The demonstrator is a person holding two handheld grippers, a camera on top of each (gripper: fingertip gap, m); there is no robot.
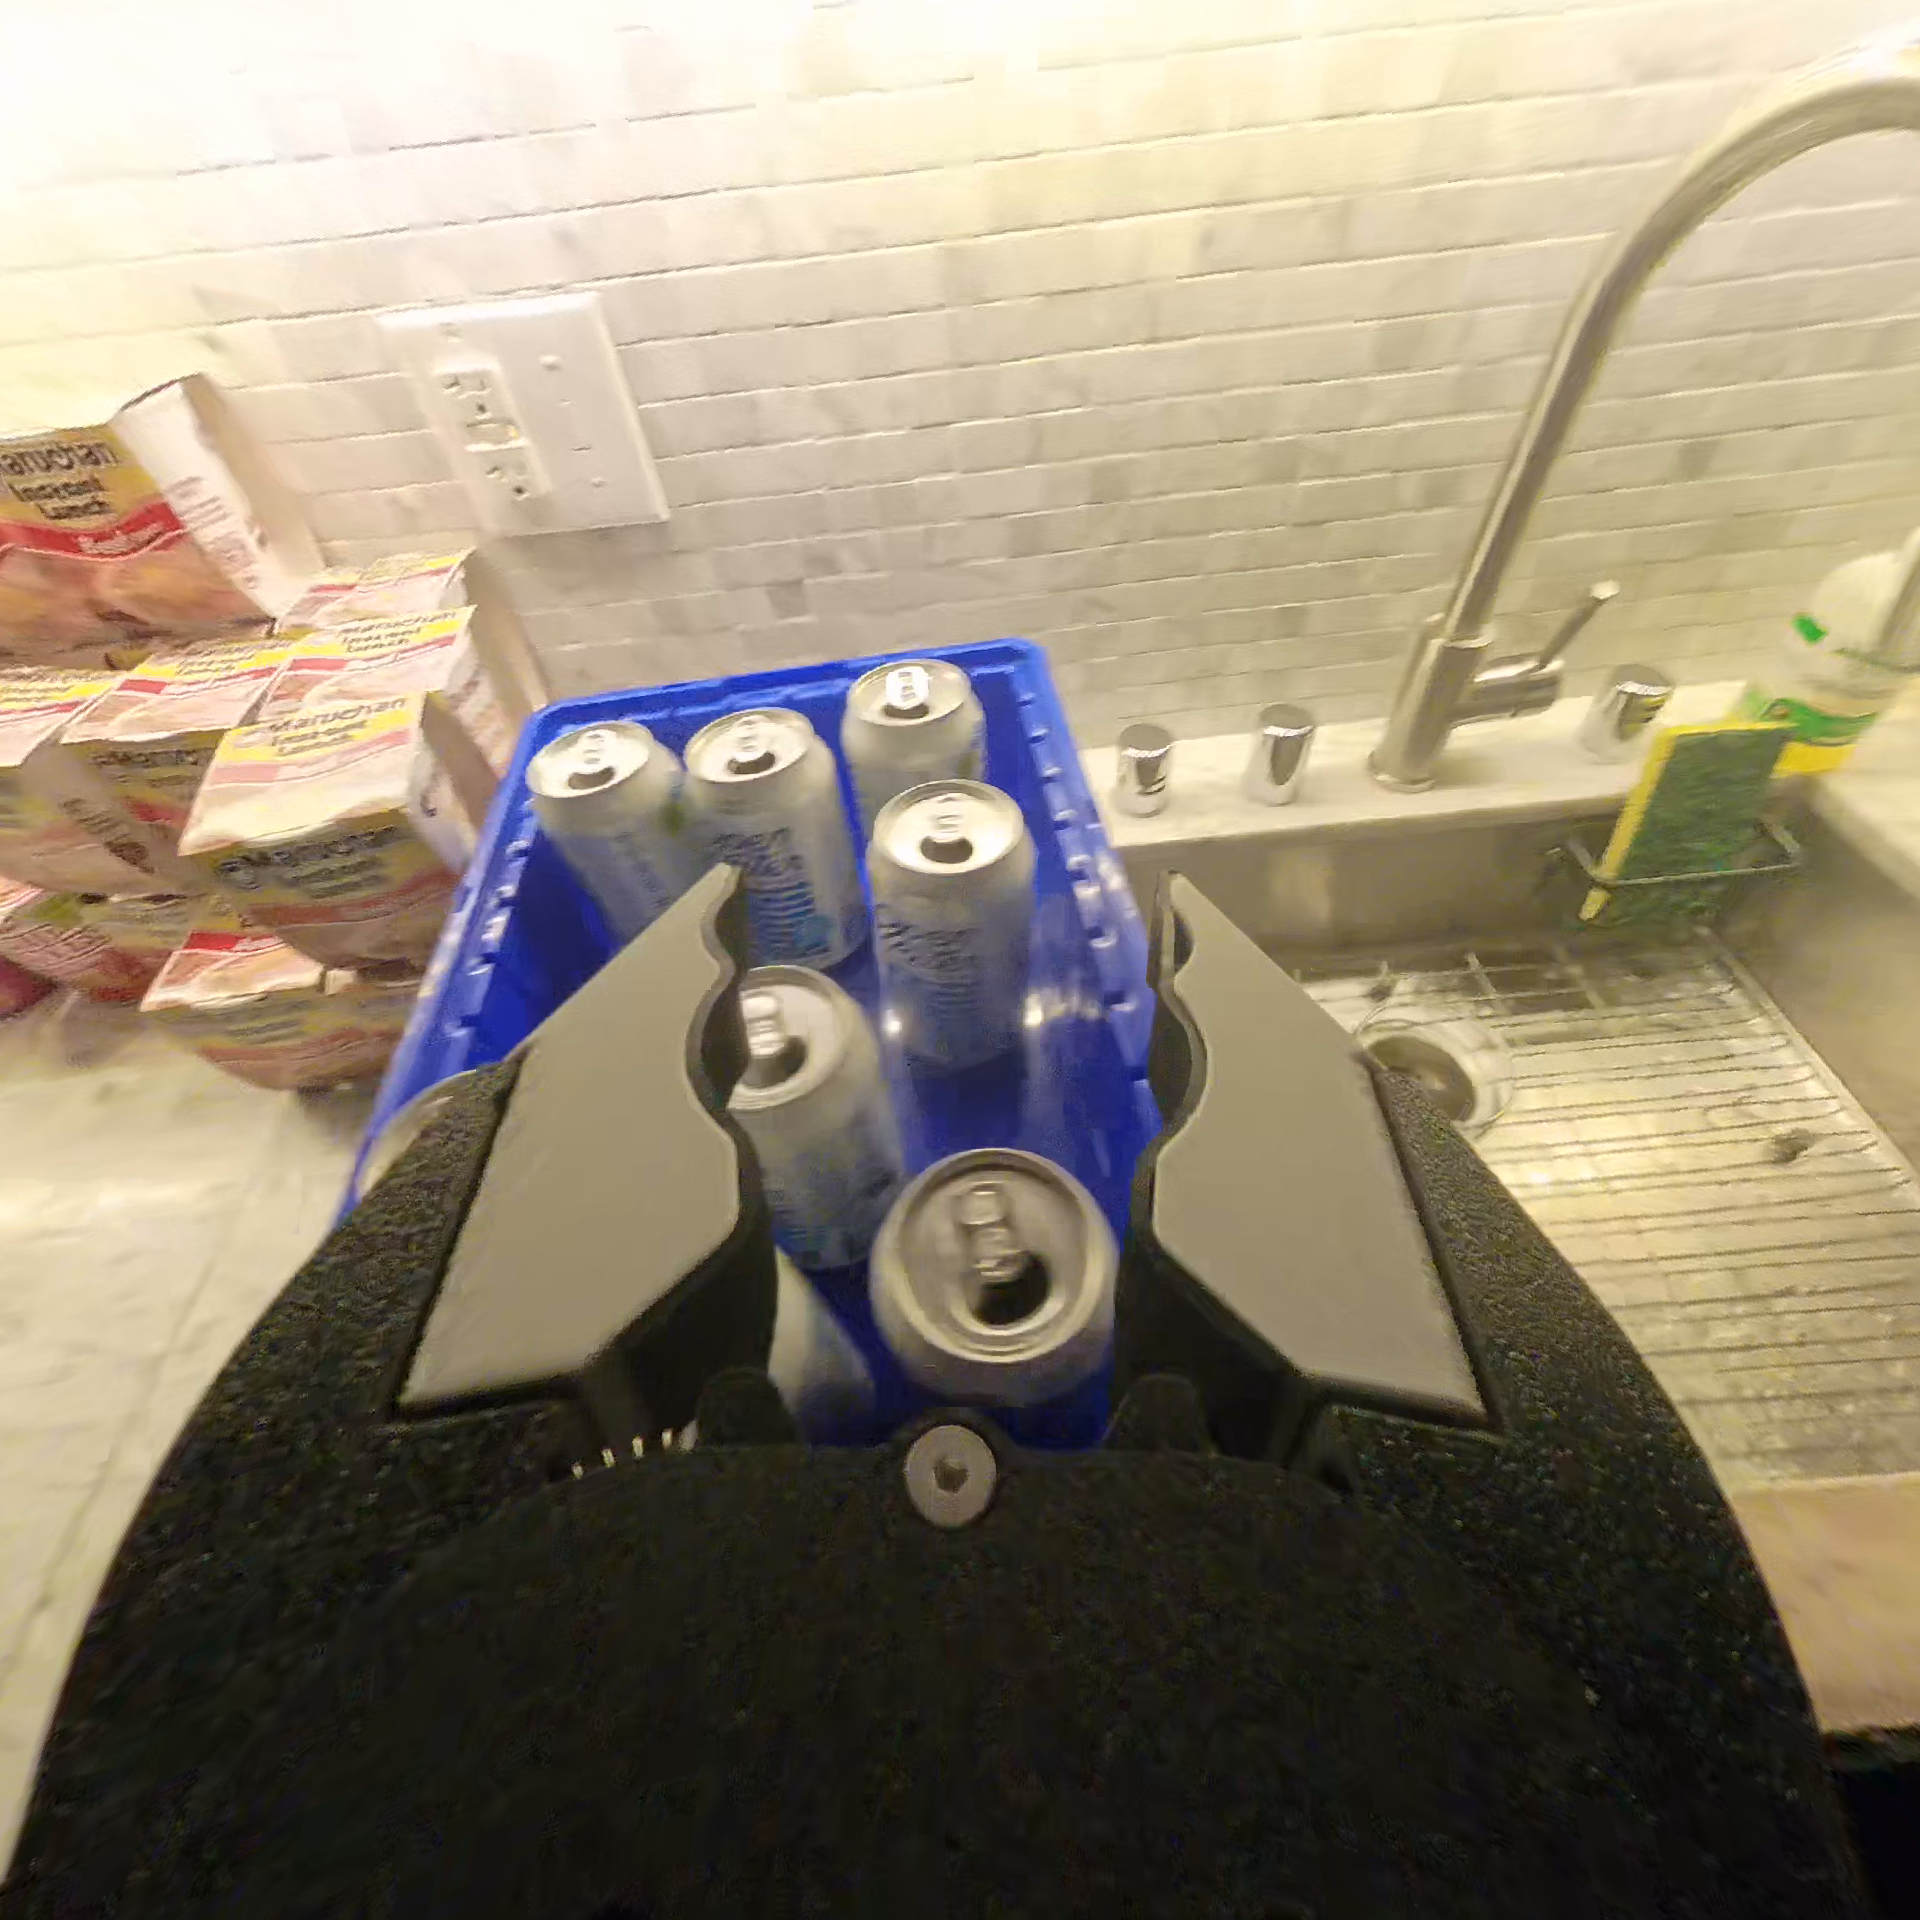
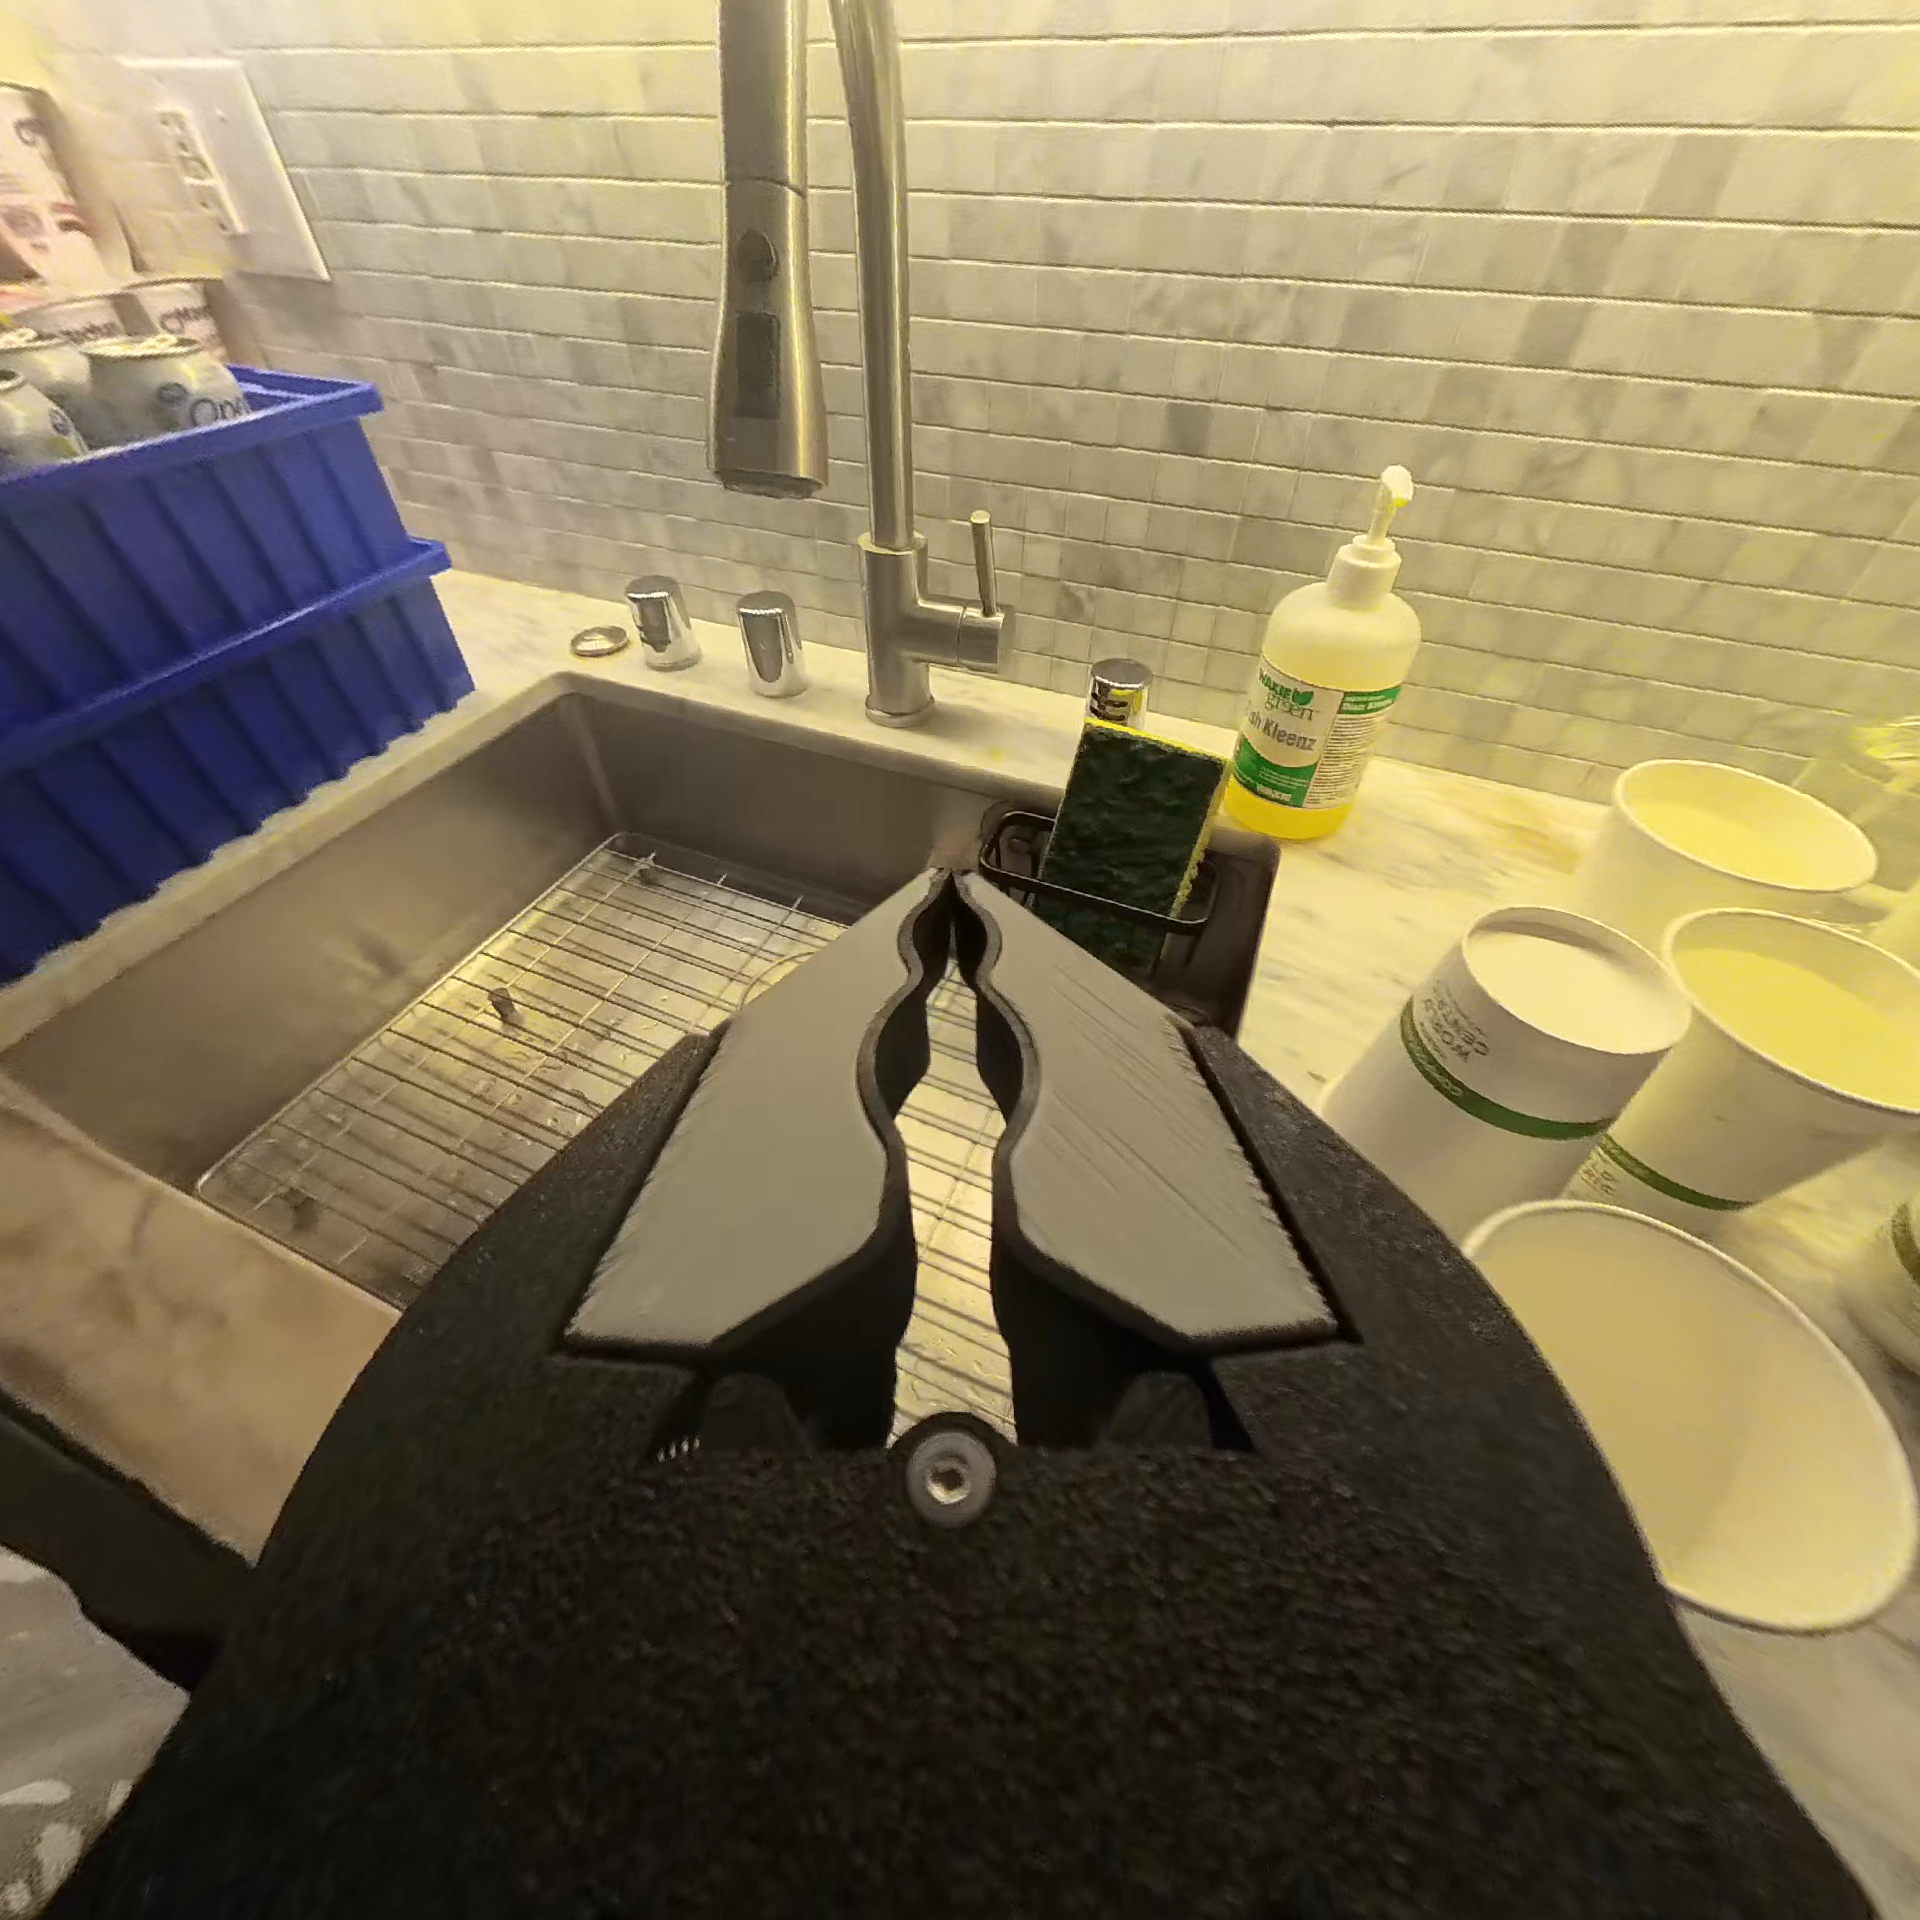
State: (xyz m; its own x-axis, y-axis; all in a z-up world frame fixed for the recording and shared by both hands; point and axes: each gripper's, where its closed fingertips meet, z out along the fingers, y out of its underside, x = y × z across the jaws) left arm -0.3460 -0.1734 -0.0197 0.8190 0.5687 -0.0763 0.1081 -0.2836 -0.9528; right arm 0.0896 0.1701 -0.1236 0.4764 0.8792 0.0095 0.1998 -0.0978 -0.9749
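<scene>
My left gripper is open and empty, hovering above a blue plastic bin that holds several opened silver drink cans standing upright. The nearest can sits between the bases of my fingers, with another can just behind it. My right gripper is shut and empty, held over the steel sink, its tips pointing toward a green and yellow sponge in a black wire holder. The blue bin with cans shows at the left of the right wrist view.
A tall steel faucet stands behind the sink, with a wire grid on the sink floor. A soap pump bottle and several white paper cups stand on the right counter. Stacked noodle cartons sit left of the bin. Some 55 cm of space lies between my two pairs of fingers.
</scene>
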